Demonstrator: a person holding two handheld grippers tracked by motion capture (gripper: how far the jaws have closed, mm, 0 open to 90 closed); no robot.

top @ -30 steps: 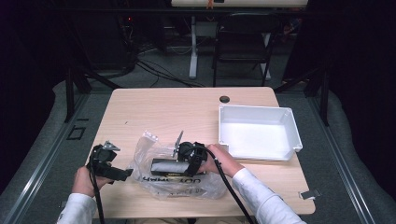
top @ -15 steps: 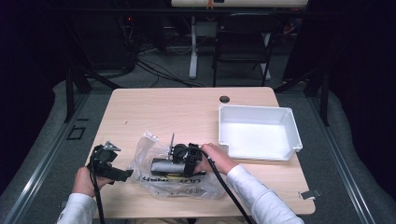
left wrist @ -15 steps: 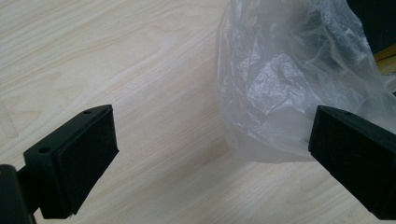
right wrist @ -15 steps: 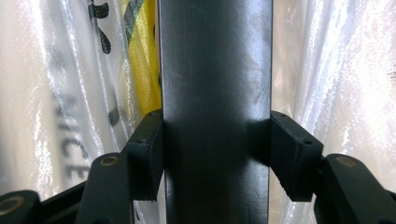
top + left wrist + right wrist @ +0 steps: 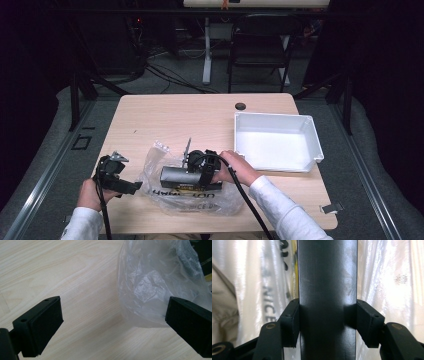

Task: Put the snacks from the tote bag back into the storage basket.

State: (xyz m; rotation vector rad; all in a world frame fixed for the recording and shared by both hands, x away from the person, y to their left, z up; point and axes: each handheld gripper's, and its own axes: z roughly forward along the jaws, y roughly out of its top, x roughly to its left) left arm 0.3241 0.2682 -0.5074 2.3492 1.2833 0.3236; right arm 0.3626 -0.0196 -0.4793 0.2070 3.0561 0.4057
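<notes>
A dark grey box (image 5: 176, 176) lies lengthwise over a crumpled clear plastic bag (image 5: 187, 197) at the table's front middle. My right gripper (image 5: 192, 176) is shut on the box; in the right gripper view both pads press the sides of the dark box (image 5: 327, 297), with the printed plastic bag (image 5: 249, 290) behind it. My left gripper (image 5: 131, 188) rests open at the front left, just left of the bag. Between its wide-apart jaws in the left gripper view I see bare table (image 5: 75, 290) and the edge of the bag (image 5: 155, 285).
A white rectangular tray (image 5: 277, 141) stands empty at the right of the wooden table (image 5: 175, 120). A small dark round grommet (image 5: 240, 106) sits near the far edge. A chair and cables stand on the floor beyond the table.
My right gripper with the dark box has shifted left over the bag. The left gripper has stayed where it was.
</notes>
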